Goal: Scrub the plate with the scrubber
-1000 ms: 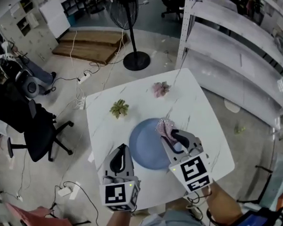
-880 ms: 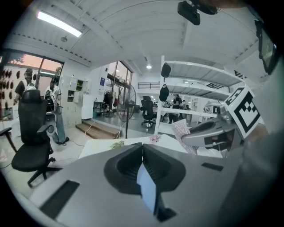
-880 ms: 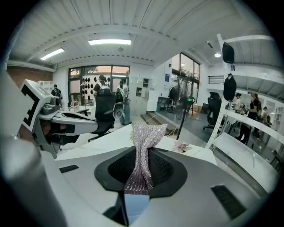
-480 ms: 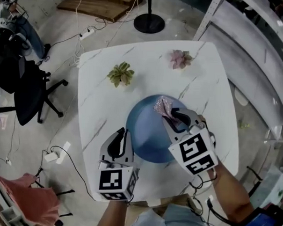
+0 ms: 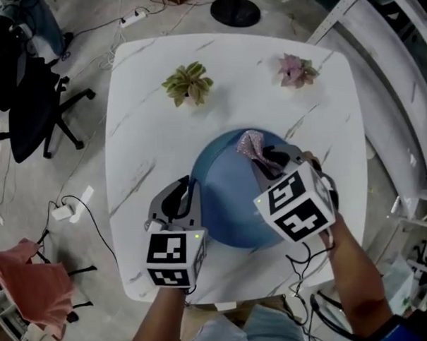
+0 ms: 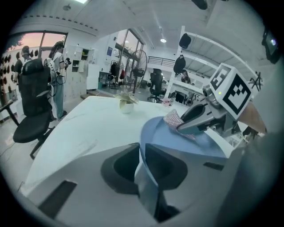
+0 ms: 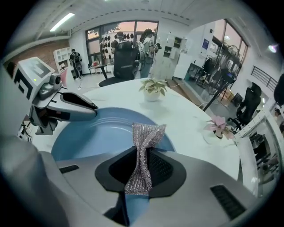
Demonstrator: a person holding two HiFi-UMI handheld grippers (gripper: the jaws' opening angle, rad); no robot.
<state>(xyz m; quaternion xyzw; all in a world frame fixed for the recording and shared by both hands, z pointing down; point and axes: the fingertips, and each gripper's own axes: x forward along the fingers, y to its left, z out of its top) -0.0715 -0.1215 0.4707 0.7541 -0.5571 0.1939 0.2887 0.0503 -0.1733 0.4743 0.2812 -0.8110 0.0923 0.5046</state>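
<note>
Now right tool, clenching scrubber, had reached far rim of plate. Near rim sat pinched in left tool; scrubbing underway.

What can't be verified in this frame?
- Head view: the right hand-held gripper covers the near-right rim of the plate.
- Right gripper view: whether the scrubber touches the plate; its own jaws block the contact spot.
- Left gripper view: the body of the left hand-held gripper hides the plate's near portion.
</note>
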